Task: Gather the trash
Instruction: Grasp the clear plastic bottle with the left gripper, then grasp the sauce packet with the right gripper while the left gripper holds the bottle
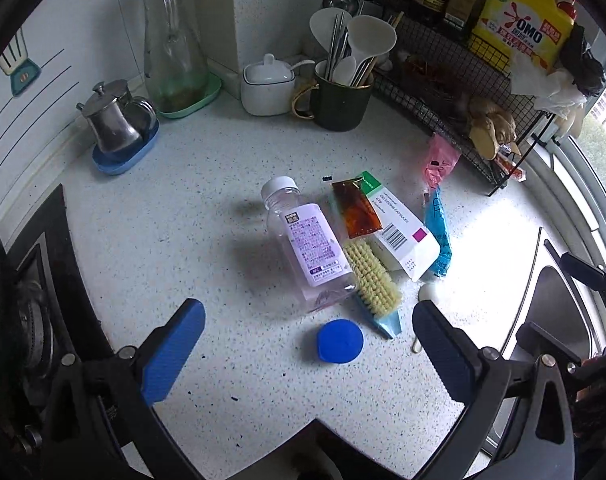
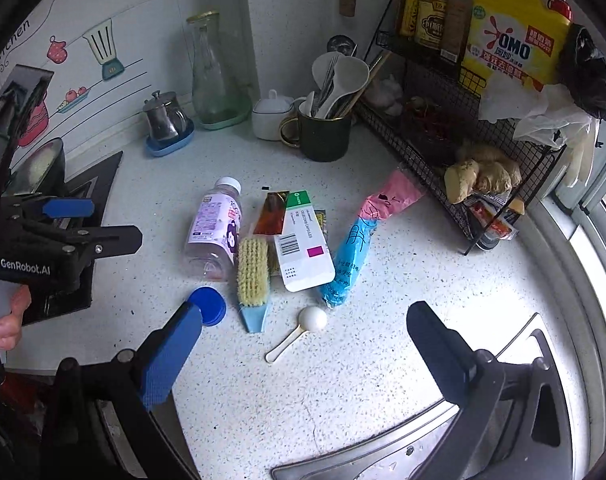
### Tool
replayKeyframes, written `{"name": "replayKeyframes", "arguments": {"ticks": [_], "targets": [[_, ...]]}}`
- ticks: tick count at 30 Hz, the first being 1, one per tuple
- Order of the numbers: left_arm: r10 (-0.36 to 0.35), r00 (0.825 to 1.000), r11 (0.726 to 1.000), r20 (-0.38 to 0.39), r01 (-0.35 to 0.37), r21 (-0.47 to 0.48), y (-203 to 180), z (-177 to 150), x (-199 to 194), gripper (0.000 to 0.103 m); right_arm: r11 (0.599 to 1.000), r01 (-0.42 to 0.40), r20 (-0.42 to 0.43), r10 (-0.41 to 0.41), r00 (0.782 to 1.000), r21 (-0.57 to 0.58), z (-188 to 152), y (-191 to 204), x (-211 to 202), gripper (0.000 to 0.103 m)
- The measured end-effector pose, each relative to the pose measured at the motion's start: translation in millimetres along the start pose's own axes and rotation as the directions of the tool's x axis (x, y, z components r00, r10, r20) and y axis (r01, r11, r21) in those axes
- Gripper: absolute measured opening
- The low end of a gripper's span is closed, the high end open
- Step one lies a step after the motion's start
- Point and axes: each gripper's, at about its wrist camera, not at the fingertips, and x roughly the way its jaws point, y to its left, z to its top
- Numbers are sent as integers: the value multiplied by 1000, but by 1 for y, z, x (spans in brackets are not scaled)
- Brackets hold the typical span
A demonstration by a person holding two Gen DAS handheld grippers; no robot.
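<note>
A small heap lies mid-counter: an empty clear bottle with a purple label [image 1: 307, 244] [image 2: 217, 228], a brown sauce sachet [image 1: 357, 208] [image 2: 271, 213], a white medicine box [image 1: 401, 230] [image 2: 303, 248], a scrub brush [image 1: 373, 280] [image 2: 254, 276], a pink and blue wrapper [image 1: 437, 208] [image 2: 363, 232], a blue cap [image 1: 340, 341] [image 2: 207, 305] and a white scoop [image 2: 303, 328]. My left gripper [image 1: 309, 344] hovers open just in front of the cap. My right gripper [image 2: 303, 354] is open above the scoop. The left gripper's body [image 2: 63, 236] shows at the left of the right wrist view.
At the back stand a glass carafe [image 1: 171, 40], a steel pot [image 1: 111, 118] on a blue dish, a white sugar bowl [image 1: 267, 84] and a green utensil mug [image 1: 339, 100]. A black wire rack [image 1: 463, 80] with bottles and ginger fills the right. Stove [image 1: 35, 300] left, sink [image 2: 383, 452] near right.
</note>
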Motion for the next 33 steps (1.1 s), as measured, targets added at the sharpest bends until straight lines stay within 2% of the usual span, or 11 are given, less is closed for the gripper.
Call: {"name": "replayKeyframes", "arguments": {"ticks": [9,14,17,19,21,24,31,33], "targets": [[24,993,999,-115,-29,-39,-1,28,72,103,999,-18,-62,20,998,32,2,-34,32,102],[80,991,996,-111,-76,40,-10,34,90,103,998,-16,-86,22,996,66,0,-47,40,102],[85,990,995,-114,-78,68,-12,35,95,103,996,-26,-98,34,995,91,3,-50,47,102],[74,990,995,-116,-66,73,-12,34,96,98,995,-36,-98,45,994,91,6,-49,50,102],[74,989,995,-125,-65,79,-13,33,98,82,996,-40,-99,48,994,83,9,-47,53,102],[67,988,995,-136,-56,82,-10,31,106,70,997,-34,-104,41,994,71,13,-43,56,102],[53,990,997,-128,-45,62,-5,26,106,53,998,-10,-121,18,993,62,20,-36,61,102],[12,993,1000,-114,-9,26,0,24,97,48,997,-21,-127,30,991,72,23,-34,65,100]]}}
